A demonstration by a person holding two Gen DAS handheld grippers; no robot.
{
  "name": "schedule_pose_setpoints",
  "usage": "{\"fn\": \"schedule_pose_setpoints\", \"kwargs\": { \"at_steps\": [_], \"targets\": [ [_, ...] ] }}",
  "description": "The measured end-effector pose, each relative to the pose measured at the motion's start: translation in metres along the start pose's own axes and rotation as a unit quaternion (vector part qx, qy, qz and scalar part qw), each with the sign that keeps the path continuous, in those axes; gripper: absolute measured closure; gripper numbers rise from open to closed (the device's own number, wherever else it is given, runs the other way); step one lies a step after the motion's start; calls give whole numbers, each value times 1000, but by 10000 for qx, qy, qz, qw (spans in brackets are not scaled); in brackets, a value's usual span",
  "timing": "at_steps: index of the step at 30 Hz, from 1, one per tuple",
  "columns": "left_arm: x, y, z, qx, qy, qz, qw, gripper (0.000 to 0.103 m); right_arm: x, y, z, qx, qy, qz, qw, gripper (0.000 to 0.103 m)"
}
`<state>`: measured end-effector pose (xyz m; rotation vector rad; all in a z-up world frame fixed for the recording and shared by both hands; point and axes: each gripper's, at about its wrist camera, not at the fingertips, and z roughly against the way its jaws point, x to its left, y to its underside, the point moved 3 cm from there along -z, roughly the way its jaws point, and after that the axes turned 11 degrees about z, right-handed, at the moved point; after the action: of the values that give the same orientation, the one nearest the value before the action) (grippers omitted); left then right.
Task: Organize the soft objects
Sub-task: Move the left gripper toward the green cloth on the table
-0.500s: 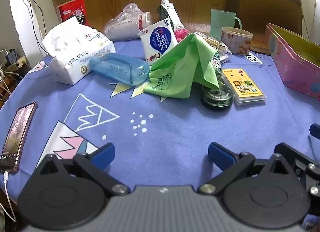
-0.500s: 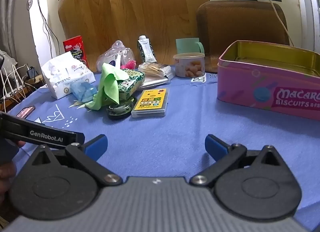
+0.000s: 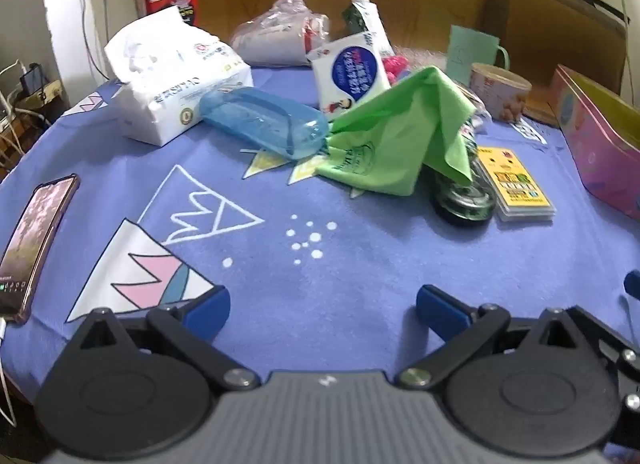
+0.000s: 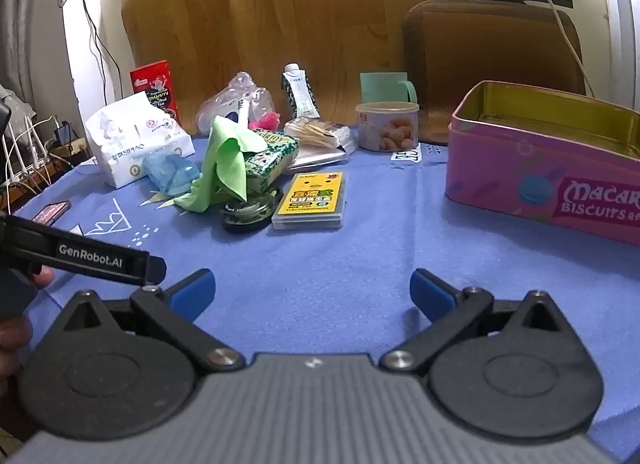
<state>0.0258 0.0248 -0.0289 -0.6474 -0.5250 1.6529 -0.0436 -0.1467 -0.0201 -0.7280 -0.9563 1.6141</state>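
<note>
A green cloth (image 3: 400, 136) is draped over a green patterned box and a round tin at the table's middle; it also shows in the right wrist view (image 4: 226, 160). A white tissue pack (image 3: 176, 76) lies at the back left and shows in the right wrist view (image 4: 136, 140). A small wet-wipe pack (image 3: 350, 72) leans behind the cloth. My left gripper (image 3: 322, 304) is open and empty, low over the blue tablecloth, well short of the cloth. My right gripper (image 4: 312, 288) is open and empty over bare cloth.
An open pink biscuit tin (image 4: 548, 168) stands at the right. A blue plastic case (image 3: 264, 122), a yellow card box (image 3: 516, 188), a snack cup (image 4: 386, 126), a green mug (image 4: 386, 88) and a bag clutter the back. A phone (image 3: 34, 240) lies at the left edge.
Both grippers have crept slightly forward toward the pile. Both stay open; no object has moved.
</note>
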Motion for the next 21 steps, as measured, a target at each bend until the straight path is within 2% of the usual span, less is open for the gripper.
{"fn": "schedule_pose_setpoints", "kwargs": {
  "at_steps": [8,13,17,19,21],
  "targets": [
    [11,-2,-6,-31,83,131,9999,0,5,0,-4,98,-40,191,9998,0],
    [19,-3,-6,-116,362,122,9992,0,3,5,-12,307,-228,56,9993,0],
    [23,1,-5,-314,595,61,9977,0,12,6,-14,367,-149,442,9982,0],
    [23,3,-4,-311,668,-172,9971,0,16,7,-15,414,-105,622,9971,0],
    [28,1,-3,-262,822,-169,9961,0,17,8,-16,442,-68,732,9963,0]
  ]
}}
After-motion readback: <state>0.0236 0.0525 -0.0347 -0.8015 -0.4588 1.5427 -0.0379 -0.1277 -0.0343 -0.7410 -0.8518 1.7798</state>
